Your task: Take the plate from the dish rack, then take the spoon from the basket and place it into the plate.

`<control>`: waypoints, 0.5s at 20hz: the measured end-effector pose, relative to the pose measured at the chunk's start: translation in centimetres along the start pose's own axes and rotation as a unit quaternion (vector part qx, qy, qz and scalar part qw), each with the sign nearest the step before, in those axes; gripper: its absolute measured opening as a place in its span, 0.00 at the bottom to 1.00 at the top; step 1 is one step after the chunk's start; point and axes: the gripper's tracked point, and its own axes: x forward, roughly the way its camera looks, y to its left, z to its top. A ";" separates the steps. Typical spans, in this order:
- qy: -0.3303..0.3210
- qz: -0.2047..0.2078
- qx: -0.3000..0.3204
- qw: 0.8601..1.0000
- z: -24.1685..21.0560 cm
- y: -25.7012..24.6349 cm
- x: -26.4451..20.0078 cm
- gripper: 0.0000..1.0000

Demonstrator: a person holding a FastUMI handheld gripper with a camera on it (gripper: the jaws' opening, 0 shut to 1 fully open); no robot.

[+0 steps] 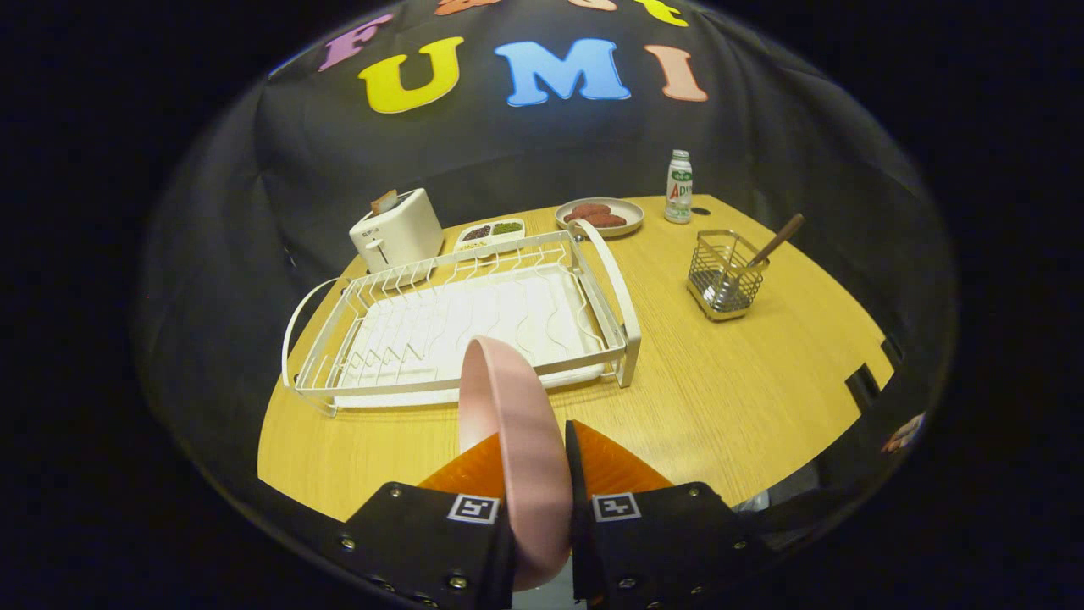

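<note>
My gripper (532, 445) is shut on a pink plate (508, 424), held on edge between both fingers and lifted above the wooden table. Just beyond the plate stands the white wire dish rack (457, 326), with nothing in its slots. Farther off, to the right of the rack, a small wire basket (724, 275) holds a spoon (766, 250) with a brown handle that leans out to the right. The spoon's bowl sits low inside the basket.
A white toaster (396, 230) with toast stands behind the rack. Beside it are a small tray of dark and green fillings (491, 231), a plate with sausages (600, 216) and a small bottle (678, 186). Bare table (720, 398) lies between the rack, the basket and the front edge.
</note>
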 end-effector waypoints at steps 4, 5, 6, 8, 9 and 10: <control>0.030 0.053 0.070 0.996 -2.5 1.2 1.2 0.26; 0.036 0.063 0.084 0.994 -2.9 1.5 1.6 0.26; 0.041 0.069 0.096 0.992 -3.1 1.8 1.9 0.26; 0.052 0.082 0.111 0.989 -3.6 2.4 2.4 0.26; 0.057 0.087 0.114 0.988 -3.8 2.7 2.6 0.26; 0.065 0.077 0.103 0.990 -4.3 2.4 2.6 0.26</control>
